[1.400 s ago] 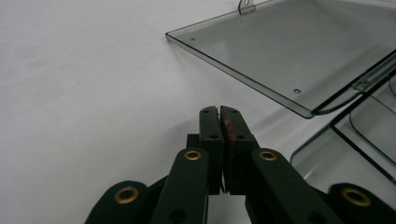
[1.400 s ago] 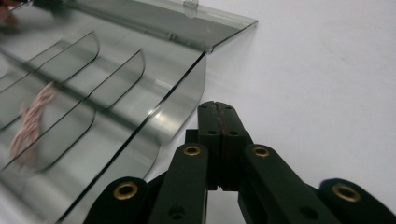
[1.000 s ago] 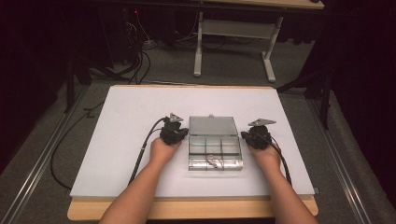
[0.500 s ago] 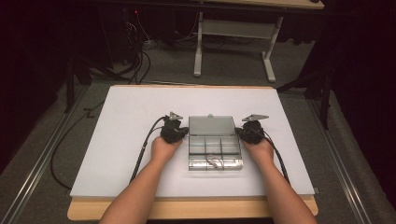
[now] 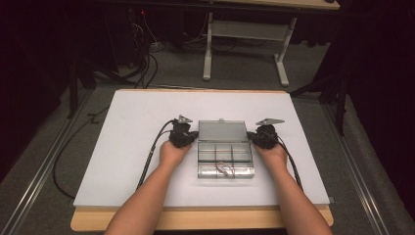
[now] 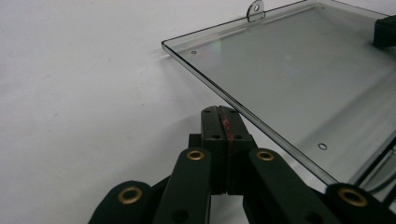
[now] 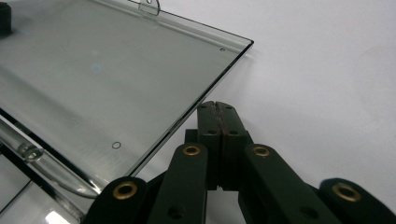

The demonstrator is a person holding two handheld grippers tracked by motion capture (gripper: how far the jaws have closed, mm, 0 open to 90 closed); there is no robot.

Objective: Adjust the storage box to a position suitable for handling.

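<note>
Clear box (image 5: 225,150) on white tabletop (image 5: 137,127)

Lab-like recording room: white work table (image 5: 147,122), floor cables (image 5: 73,147), dark surroundings, metal desk frame (image 5: 244,44)

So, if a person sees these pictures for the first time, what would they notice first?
First the clear plastic box in the middle of the white table, its lid laid open away from the person. Next, the two black grippers at the lid's side edges: the left gripper and the right gripper, both with jaws shut, holding nothing. A small latch tab stands on the lid's far edge.
</note>
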